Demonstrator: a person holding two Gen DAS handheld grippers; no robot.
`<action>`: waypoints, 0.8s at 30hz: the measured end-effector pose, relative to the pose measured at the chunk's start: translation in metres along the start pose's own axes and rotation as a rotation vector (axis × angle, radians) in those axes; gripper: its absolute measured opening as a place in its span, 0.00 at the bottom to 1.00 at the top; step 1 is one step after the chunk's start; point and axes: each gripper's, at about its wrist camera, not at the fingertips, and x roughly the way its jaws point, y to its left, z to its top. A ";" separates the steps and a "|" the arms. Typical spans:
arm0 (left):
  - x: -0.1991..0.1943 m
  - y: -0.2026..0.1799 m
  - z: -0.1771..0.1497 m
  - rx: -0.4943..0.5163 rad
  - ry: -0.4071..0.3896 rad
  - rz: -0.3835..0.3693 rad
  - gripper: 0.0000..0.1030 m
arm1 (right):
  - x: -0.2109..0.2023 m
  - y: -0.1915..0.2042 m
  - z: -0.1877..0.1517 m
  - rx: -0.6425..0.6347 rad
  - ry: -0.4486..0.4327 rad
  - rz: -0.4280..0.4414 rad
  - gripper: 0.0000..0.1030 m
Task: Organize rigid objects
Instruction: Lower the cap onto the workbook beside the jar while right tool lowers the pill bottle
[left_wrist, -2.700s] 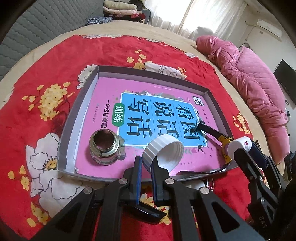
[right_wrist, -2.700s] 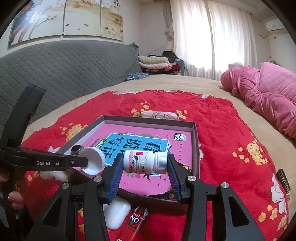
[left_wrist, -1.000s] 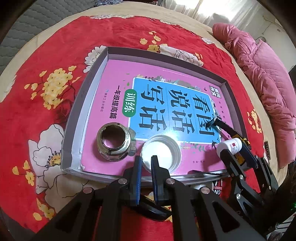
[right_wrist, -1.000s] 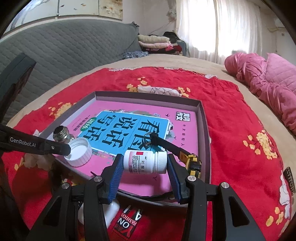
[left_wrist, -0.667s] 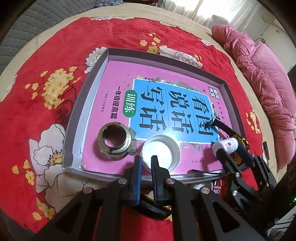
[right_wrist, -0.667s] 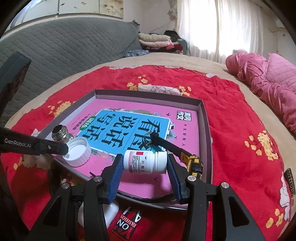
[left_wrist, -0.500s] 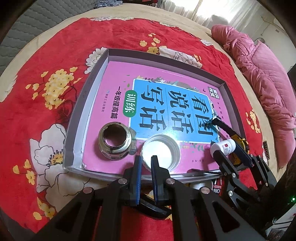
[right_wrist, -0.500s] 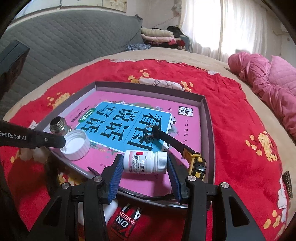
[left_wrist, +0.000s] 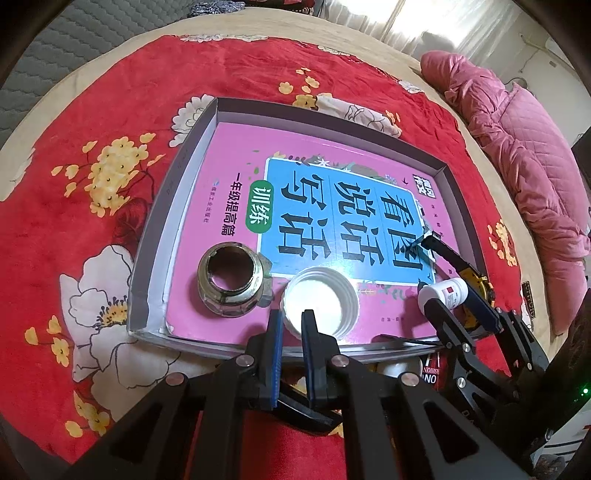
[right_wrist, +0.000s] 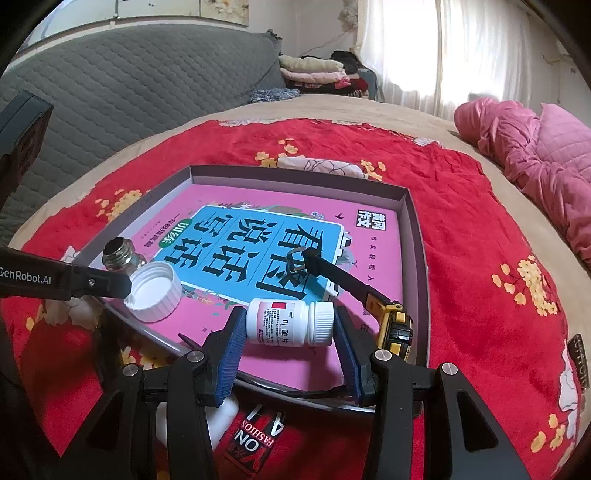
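Observation:
A grey shallow tray (left_wrist: 332, 115) (right_wrist: 295, 170) on the red floral blanket holds a pink and blue book (left_wrist: 343, 206) (right_wrist: 255, 240). My left gripper (left_wrist: 291, 320) is shut on the near rim of a white screw cap (left_wrist: 325, 301) (right_wrist: 155, 291), which lies mouth up on the book beside a metal threaded fitting (left_wrist: 231, 284) (right_wrist: 118, 254). My right gripper (right_wrist: 290, 326) is shut on a white pill bottle (right_wrist: 284, 322) (left_wrist: 445, 295), held sideways just above the book at the tray's near right part. A yellow and black tool (right_wrist: 397, 326) with a black strap lies right of the bottle.
Under the tray's near edge lie a white lump (right_wrist: 221, 413) and a red pack printed FASHION (right_wrist: 255, 439). A pink quilt (right_wrist: 535, 147) lies at the right. A grey padded headboard (right_wrist: 147, 85) and folded clothes (right_wrist: 314, 74) stand at the back.
Since the earliest frames both grippers have come down over the tray: the cap went from tilted to flat on the book, and the bottle sank near the tool. Lately almost still.

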 end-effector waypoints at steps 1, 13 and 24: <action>0.000 0.000 0.000 0.002 0.000 0.001 0.10 | 0.000 0.001 0.000 0.001 0.001 0.005 0.47; 0.000 0.000 0.000 0.005 -0.001 0.004 0.10 | -0.001 0.006 0.001 0.004 -0.006 0.014 0.48; -0.002 -0.003 -0.002 0.033 -0.012 0.004 0.10 | -0.006 -0.002 0.003 0.038 -0.034 0.053 0.53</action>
